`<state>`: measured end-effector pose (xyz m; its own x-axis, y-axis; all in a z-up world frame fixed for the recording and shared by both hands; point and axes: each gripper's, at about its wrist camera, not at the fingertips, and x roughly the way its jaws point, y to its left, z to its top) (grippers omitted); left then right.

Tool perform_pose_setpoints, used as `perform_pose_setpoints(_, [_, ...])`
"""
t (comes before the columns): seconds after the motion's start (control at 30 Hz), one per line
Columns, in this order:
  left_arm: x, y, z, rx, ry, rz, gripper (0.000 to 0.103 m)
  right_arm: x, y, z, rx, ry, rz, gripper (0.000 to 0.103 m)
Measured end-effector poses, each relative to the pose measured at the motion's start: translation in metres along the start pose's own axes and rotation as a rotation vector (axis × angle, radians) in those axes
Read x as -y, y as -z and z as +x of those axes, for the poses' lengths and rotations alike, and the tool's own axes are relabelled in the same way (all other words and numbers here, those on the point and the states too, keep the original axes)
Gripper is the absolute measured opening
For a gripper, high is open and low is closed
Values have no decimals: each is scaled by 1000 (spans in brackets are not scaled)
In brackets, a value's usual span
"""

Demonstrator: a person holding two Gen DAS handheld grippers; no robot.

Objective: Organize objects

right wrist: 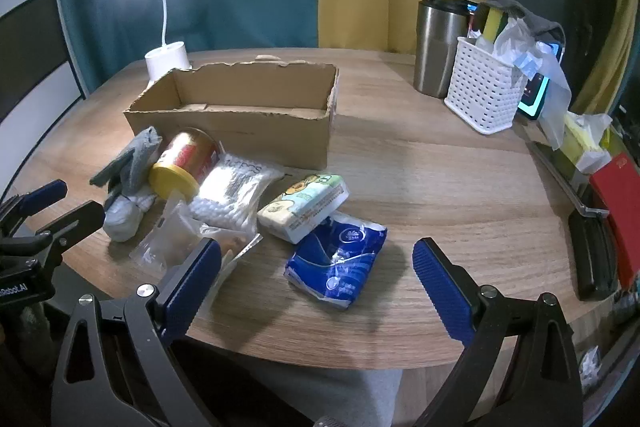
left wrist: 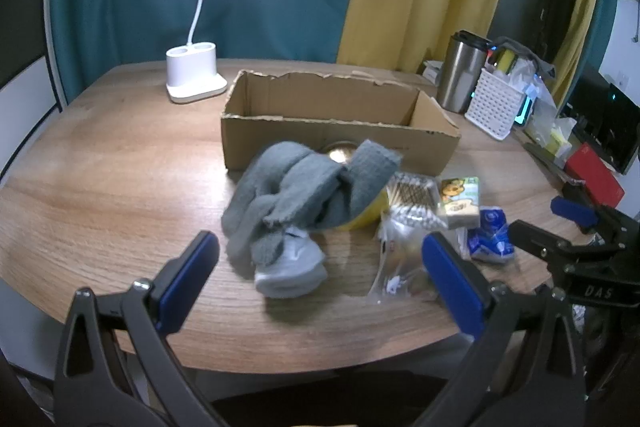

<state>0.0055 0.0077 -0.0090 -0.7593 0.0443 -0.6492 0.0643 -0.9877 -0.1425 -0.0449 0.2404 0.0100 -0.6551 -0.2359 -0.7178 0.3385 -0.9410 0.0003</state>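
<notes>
An open cardboard box (left wrist: pixel 340 135) (right wrist: pixel 240 127) stands on the wooden table (left wrist: pixel 100 167) (right wrist: pixel 440 187). In front of it lie grey socks (left wrist: pixel 296 203) (right wrist: pixel 128 187), a gold can with a yellow lid (right wrist: pixel 182 167), a bag of cotton swabs (left wrist: pixel 416 199) (right wrist: pixel 232 199), a green tissue pack (left wrist: pixel 460 203) (right wrist: pixel 308 207), a blue tissue pack (left wrist: pixel 492 235) (right wrist: pixel 340 263) and a clear packet (left wrist: pixel 400 267) (right wrist: pixel 176 239). My left gripper (left wrist: pixel 316 251) is open above the socks and the clear packet. My right gripper (right wrist: pixel 316 259) is open over the blue tissue pack, touching nothing.
A white desk lamp (left wrist: pixel 194 75) (right wrist: pixel 168 61) stands behind the box. At the right are a steel tumbler (left wrist: pixel 460 75) (right wrist: pixel 436 47), a white basket (left wrist: pixel 500 103) (right wrist: pixel 484 91), a red box (left wrist: pixel 596 179) (right wrist: pixel 620 203) and a black case (right wrist: pixel 592 255). Teal and yellow curtains hang behind.
</notes>
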Motion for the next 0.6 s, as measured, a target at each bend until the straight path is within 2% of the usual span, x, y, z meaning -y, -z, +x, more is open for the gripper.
perform_pose_setpoints(0.6, [0, 1, 0, 0, 2, 0, 102, 2, 1, 1, 6, 3, 11, 98])
